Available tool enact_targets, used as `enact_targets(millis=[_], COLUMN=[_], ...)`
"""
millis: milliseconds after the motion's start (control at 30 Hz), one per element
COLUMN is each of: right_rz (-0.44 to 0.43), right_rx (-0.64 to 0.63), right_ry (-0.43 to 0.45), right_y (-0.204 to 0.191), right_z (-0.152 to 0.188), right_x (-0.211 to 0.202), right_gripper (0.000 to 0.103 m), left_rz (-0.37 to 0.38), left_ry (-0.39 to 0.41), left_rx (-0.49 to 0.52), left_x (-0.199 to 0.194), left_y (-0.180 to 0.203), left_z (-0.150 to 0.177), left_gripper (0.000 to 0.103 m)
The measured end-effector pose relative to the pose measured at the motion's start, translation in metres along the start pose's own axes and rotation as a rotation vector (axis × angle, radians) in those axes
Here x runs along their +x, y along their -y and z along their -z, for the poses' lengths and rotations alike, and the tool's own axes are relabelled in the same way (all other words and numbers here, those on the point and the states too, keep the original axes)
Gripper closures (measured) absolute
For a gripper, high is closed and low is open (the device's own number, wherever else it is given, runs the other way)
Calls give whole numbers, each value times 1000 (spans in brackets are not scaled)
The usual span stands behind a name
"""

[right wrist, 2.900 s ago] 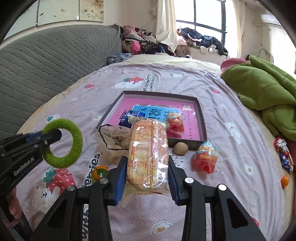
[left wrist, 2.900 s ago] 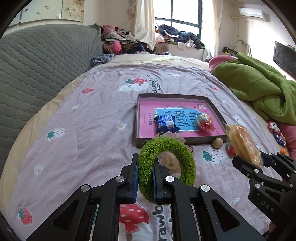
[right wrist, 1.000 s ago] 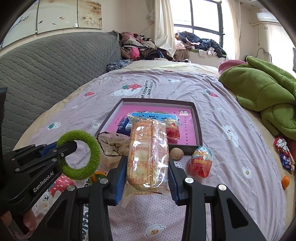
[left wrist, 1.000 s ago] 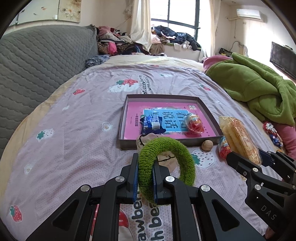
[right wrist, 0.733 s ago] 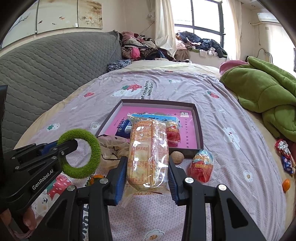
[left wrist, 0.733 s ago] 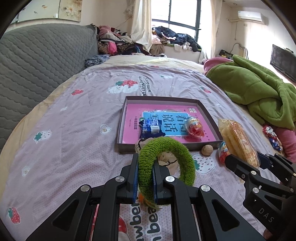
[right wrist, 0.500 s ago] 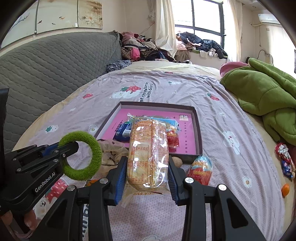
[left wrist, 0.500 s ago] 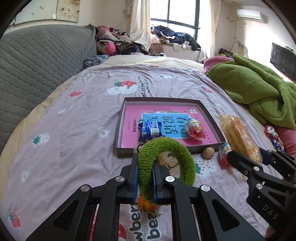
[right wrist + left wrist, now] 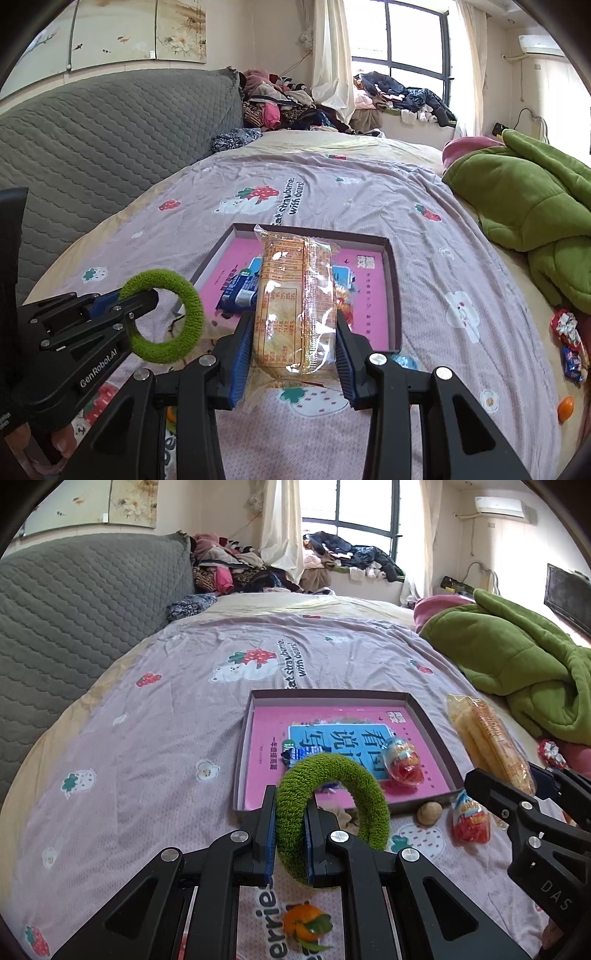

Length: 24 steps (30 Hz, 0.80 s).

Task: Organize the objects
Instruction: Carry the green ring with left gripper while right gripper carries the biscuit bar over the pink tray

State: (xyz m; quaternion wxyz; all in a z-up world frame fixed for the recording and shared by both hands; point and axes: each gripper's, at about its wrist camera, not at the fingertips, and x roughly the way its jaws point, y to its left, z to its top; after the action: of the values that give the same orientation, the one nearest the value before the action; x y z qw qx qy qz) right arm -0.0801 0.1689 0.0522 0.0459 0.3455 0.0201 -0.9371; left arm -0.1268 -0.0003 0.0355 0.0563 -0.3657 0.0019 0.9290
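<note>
My left gripper (image 9: 290, 812) is shut on a fuzzy green ring (image 9: 364, 797), which it holds upright above the bedspread just short of the shallow box (image 9: 436, 738). The same green ring (image 9: 188, 314) shows at the left of the right wrist view. My right gripper (image 9: 295, 332) is shut on a long clear cracker packet (image 9: 295, 295), lifted over the box's near edge (image 9: 393, 295). That cracker packet (image 9: 487, 738) also appears at the right of the left wrist view. Inside the pink-lined box lie a blue wrapped snack (image 9: 240, 290) and a red-orange candy bag (image 9: 402, 760).
On the bedspread by the box's near edge lie a walnut (image 9: 429, 813), a red snack bag (image 9: 471, 821), a beige pouch (image 9: 345, 814) and a small orange (image 9: 306, 923). A green blanket (image 9: 535, 206) is heaped on the right, with candy (image 9: 569, 343) below it. A grey headboard (image 9: 74, 627) stands left.
Both grippers have moved forward toward the box with their loads. The box looms larger, and the cracker packet now overlaps its near edge in the right wrist view.
</note>
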Motion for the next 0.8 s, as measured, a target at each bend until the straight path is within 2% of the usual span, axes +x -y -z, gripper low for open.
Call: enact_targets(millis=[233, 500, 800], right_rz=[28, 20, 11], right_rx=[-26, -17, 9], right_ry=[-13, -3, -22], right_y=[7, 10, 19], right_z=[-12, -33, -57], right_x=[16, 33, 64], right_gripper=[63, 63, 63], left_rz=[-3, 14, 14], left_ry=[2, -23, -12], left_rx=[-3, -9, -10], left_x=[11, 35, 59], left_y=[-5, -6, -5], left_z=[-14, -35, -62], left_gripper=[91, 91, 91])
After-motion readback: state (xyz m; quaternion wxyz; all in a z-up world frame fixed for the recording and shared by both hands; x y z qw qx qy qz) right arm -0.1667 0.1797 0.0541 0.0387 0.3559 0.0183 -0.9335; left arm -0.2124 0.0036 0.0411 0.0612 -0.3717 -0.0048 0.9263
